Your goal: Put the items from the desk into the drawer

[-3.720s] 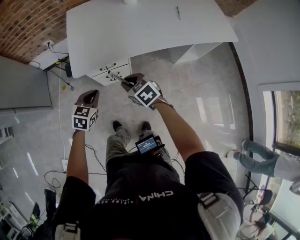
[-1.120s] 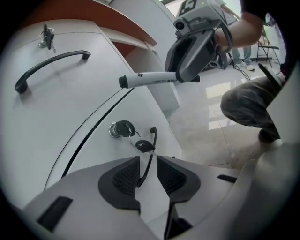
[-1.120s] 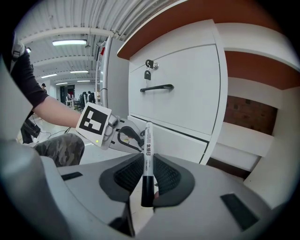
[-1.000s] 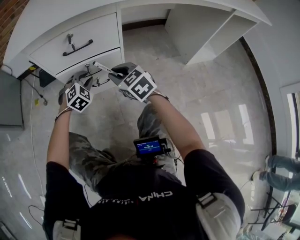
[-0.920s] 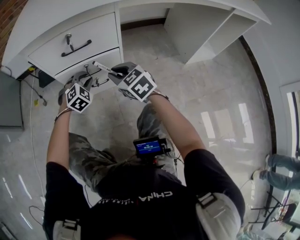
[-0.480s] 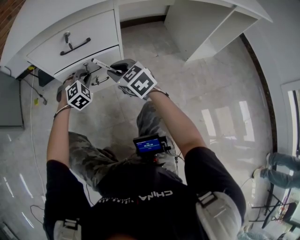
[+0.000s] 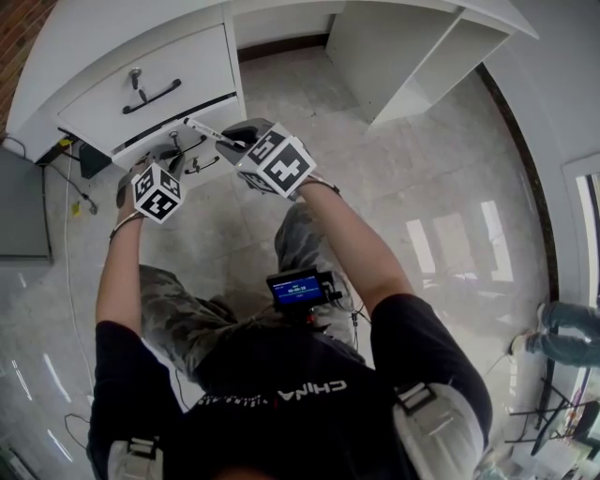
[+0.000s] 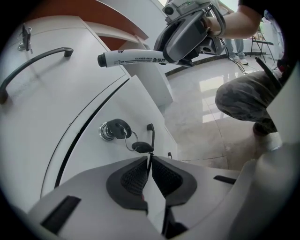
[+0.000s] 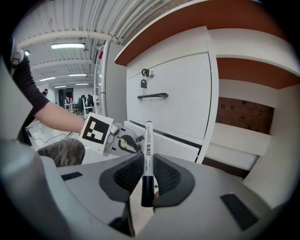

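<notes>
Left gripper (image 8: 150,160): fingers pinched nearly together on the thin black handle (image 8: 151,135) of the lower drawer (image 8: 136,105). Same grab as a second ago, it hasn't let go.

Lower drawer: white front, with a key (image 8: 115,128) in the lock and a second key (image 8: 140,147) hanging off its ring just beside the handle. The dark gap along its top edge looks a bit wider than half a second ago, so it's come out a little. You can't see inside it yet though.

Upper drawer (image 7: 141,75): sitting flush, with its curved black handle (image 7: 157,96) and its own key. No change there.

Marker (image 9: 148,136): white barrel, black end, pointing at the drawer fronts. It's up in the air just above the left gripper and the lower drawer, not touching either. Not in the drawer. Basically where it was a second ago.

Right gripper (image 9: 148,161): fingers narrow, clamped on the marker's barrel near the black end. In the head view it's right beside the left gripper.

Desk (image 7: 103,26): 3.7 s ago the camera was looking down on its white top with the person standing. Now the person is crouched in front of the drawers, camo knee (image 7: 187,314) bent over the floor (image 7: 422,187).
</notes>
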`<state>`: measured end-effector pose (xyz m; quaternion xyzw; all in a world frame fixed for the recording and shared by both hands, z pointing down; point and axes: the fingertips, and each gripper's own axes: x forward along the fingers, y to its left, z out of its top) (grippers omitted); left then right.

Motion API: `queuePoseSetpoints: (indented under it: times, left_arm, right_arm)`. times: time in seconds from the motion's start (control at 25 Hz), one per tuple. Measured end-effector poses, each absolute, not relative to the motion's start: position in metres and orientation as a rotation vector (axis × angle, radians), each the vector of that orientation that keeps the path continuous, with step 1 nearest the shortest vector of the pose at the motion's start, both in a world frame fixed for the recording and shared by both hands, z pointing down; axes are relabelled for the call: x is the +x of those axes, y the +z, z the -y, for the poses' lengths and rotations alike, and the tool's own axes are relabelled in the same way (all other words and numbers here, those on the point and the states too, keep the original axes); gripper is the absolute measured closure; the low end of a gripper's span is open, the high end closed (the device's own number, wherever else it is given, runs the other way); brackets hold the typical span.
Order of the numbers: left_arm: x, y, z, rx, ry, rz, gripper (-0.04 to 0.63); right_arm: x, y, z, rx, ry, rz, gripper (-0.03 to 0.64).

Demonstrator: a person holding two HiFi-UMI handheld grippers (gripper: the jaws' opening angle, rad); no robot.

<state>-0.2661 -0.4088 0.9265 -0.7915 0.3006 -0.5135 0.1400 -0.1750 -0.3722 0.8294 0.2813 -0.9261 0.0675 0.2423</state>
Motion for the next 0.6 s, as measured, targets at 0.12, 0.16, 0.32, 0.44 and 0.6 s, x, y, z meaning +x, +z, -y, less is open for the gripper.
queuePoseSetpoints:
  times: [0.12, 0.16, 0.32, 0.44, 0.6]
  left_arm:
    - [-0.263, 0.925, 0.396, -2.330, -1.453, -0.878, 0.558]
    - [-0.262, 0.924, 0.392, -2.348, -1.440, -0.883, 0.558]
    - [-0.260, 0.924, 0.376, -2.375, -1.415, -0.878, 0.558]
    - [-0.260, 0.921, 0.366, -2.402, -1.385, -0.906, 0.558]
    - [-0.258, 0.917, 0.353, -2.447, -1.357, -0.933, 0.558]
  right_arm:
    - [-0.172, 0.826, 0.368, 0.766, 0.183, 2.532, 0.543]
    - [-0.171, 0.824, 0.366, 0.764, 0.182, 2.533, 0.543]
    - [-0.173, 0.820, 0.364, 0.749, 0.158, 2.529, 0.543]
    - [-0.174, 0.814, 0.361, 0.735, 0.146, 2.530, 0.543]
    - [-0.176, 0.804, 0.355, 0.715, 0.141, 2.543, 0.543]
